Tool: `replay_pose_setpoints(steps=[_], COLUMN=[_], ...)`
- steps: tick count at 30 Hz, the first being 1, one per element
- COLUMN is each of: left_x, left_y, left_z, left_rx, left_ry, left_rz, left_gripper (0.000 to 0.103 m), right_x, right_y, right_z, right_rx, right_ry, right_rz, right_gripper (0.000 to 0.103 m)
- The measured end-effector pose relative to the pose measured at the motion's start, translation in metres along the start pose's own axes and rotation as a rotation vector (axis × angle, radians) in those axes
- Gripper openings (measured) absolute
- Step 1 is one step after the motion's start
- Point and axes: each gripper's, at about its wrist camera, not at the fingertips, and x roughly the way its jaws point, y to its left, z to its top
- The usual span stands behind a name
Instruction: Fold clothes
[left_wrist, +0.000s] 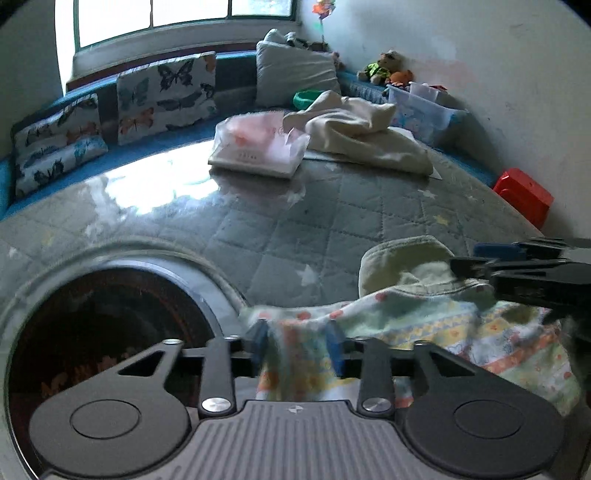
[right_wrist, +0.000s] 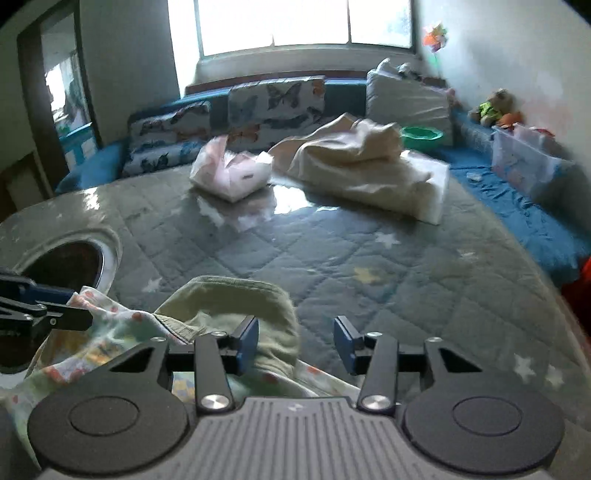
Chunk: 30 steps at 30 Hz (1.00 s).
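Note:
A small patterned garment (left_wrist: 424, 325) with a pale green part (left_wrist: 402, 262) lies at the near edge of the quilted grey table (left_wrist: 332, 214). My left gripper (left_wrist: 298, 347) has its blue pads on either side of a bunched patterned fold, with the jaws partly apart. My right gripper (right_wrist: 295, 341) is open, its left pad (right_wrist: 248, 339) against the pale green cloth (right_wrist: 236, 299), its right pad over bare quilt. The right gripper also shows in the left wrist view (left_wrist: 517, 266), and the left gripper in the right wrist view (right_wrist: 48, 299).
A cream garment pile (left_wrist: 362, 133) and a pink bag on a white box (left_wrist: 258, 144) lie at the far side. A round opening (left_wrist: 99, 332) cuts the table at near left. Butterfly cushions (left_wrist: 166, 96), a clear bin (left_wrist: 421, 107) and a red box (left_wrist: 524, 195) line the bench.

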Motion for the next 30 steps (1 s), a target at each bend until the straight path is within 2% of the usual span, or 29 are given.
replay_pose_setpoints(steps=[3,4,6,7,12,16,17,20,23,27,30], left_x=[0.002,0.003,0.007,0.010,0.015,0.019,0.019,0.011,-0.004,-0.027,-0.046], left_y=[-0.003,-0.005,-0.010,-0.014,-0.024,-0.030,-0.030,-0.031,-0.034,-0.036,-0.037], left_z=[0.004,0.005,0.006,0.007,0.009,0.011,0.012,0.015,0.019,0.025,0.030], left_rx=[0.027,0.047,0.082,0.096,0.112,0.110,0.102,0.101,0.115,0.124,0.123], left_ry=[-0.010,-0.010,-0.011,-0.010,-0.016,-0.016,-0.016,-0.036,-0.077,-0.134,-0.176], left_rz=[-0.009,-0.024,-0.032,-0.036,-0.102,-0.124,-0.132,-0.159,-0.174,-0.187,-0.190], left_gripper=[0.046,0.048,0.050,0.050,0.050,0.049,0.047,0.030,0.019,0.011,0.009], right_x=[0.011,0.012,0.011,0.009,-0.018,-0.047,-0.055,-0.077,-0.097,-0.121,-0.138], right_y=[0.006,0.009,0.013,0.018,0.025,0.033,0.035,0.043,0.053,0.063,0.069], right_z=[0.000,0.000,0.002,0.003,0.011,0.023,0.026,0.034,0.042,0.051,0.057], right_rx=[-0.008,-0.021,-0.036,-0.056,-0.093,-0.131,-0.141,-0.179,-0.217,-0.262,-0.282], right_ry=[0.023,0.019,0.014,0.003,-0.084,-0.161,-0.180,-0.238,-0.294,-0.365,-0.414], right_rz=[-0.004,0.002,0.014,0.001,-0.004,-0.004,-0.004,-0.004,-0.006,-0.023,-0.035], right_gripper=[0.041,0.025,0.010,0.006,0.003,0.003,0.003,0.003,0.003,0.003,0.003])
